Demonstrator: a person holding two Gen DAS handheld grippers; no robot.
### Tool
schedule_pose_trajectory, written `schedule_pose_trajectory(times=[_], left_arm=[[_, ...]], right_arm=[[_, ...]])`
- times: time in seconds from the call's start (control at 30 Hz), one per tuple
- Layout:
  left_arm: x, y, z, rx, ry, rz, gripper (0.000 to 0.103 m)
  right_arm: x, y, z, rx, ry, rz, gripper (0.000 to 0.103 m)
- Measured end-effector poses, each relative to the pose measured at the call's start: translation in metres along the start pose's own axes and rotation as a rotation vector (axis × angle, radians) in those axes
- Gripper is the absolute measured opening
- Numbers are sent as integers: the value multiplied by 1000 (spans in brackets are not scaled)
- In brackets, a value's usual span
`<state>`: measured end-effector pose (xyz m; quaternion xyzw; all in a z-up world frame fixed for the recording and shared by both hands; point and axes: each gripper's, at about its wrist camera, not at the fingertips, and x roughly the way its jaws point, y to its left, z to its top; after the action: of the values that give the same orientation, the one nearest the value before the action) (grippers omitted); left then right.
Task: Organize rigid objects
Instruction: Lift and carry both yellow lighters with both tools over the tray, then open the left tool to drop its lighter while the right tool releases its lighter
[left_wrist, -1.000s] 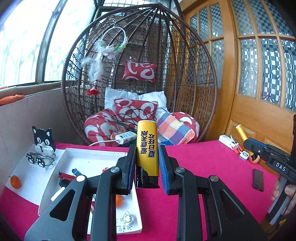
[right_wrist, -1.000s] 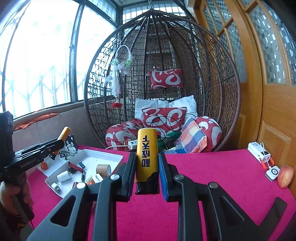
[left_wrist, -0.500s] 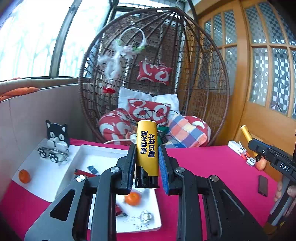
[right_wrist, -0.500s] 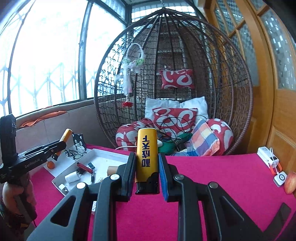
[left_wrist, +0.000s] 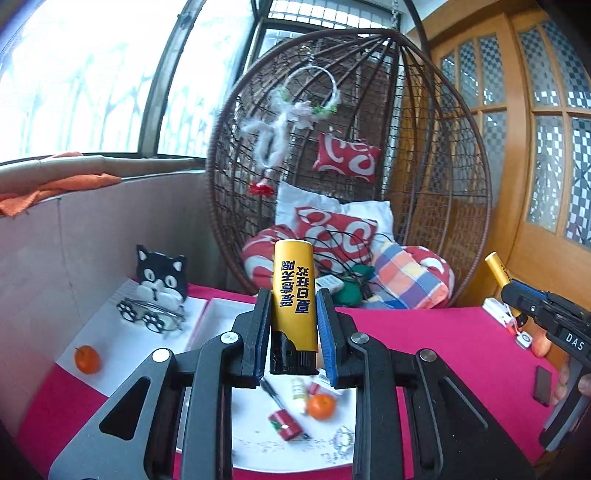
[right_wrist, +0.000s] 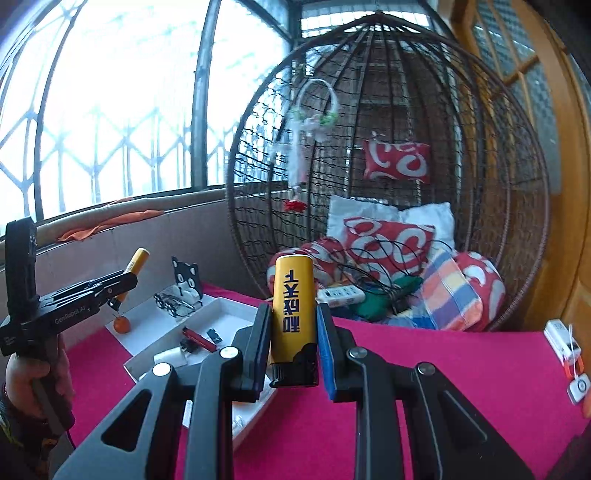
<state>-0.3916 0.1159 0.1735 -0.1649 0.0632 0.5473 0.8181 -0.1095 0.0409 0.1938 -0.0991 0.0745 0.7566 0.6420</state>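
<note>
While each tool clamps one upright yellow lighter, left tool (left_wrist: 293, 332) and right tool (right_wrist: 291, 343), two lighters (left_wrist: 294, 295) (right_wrist: 293, 310) total, hover above the white tray (left_wrist: 255, 435). Left view alone shows two oranges (left_wrist: 320, 406) (left_wrist: 87, 359); right view shows one (right_wrist: 121, 324).

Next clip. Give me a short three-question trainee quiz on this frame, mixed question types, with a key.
1. True or false: each gripper is shut on a yellow lighter.
2. What fruit lies in the white tray? A) tangerine B) banana C) grapes
3. What rests against the cat-shaped stand?

Key:
1. True: left gripper holds the left lighter; right gripper holds the right lighter.
2. A, tangerine in the white tray.
3. Glasses, at the cat-shaped stand.
</note>
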Motion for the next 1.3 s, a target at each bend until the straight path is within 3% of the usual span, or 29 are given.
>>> schedule_pose_trajectory(times=[0.33,0.67,1.03,1.3], left_arm=[[14,30,14,7,10,58,24],[86,43,10,36,170,92,24],[162,46,-13,59,351,125,24],[185,48,-34,69,421,139,24]], right_arm=[[35,33,17,-24,7,76,23],[93,53,12,56,117,144,23],[159,65,-21,129,285,120,23],[184,73,-54,145,380,111,23]])
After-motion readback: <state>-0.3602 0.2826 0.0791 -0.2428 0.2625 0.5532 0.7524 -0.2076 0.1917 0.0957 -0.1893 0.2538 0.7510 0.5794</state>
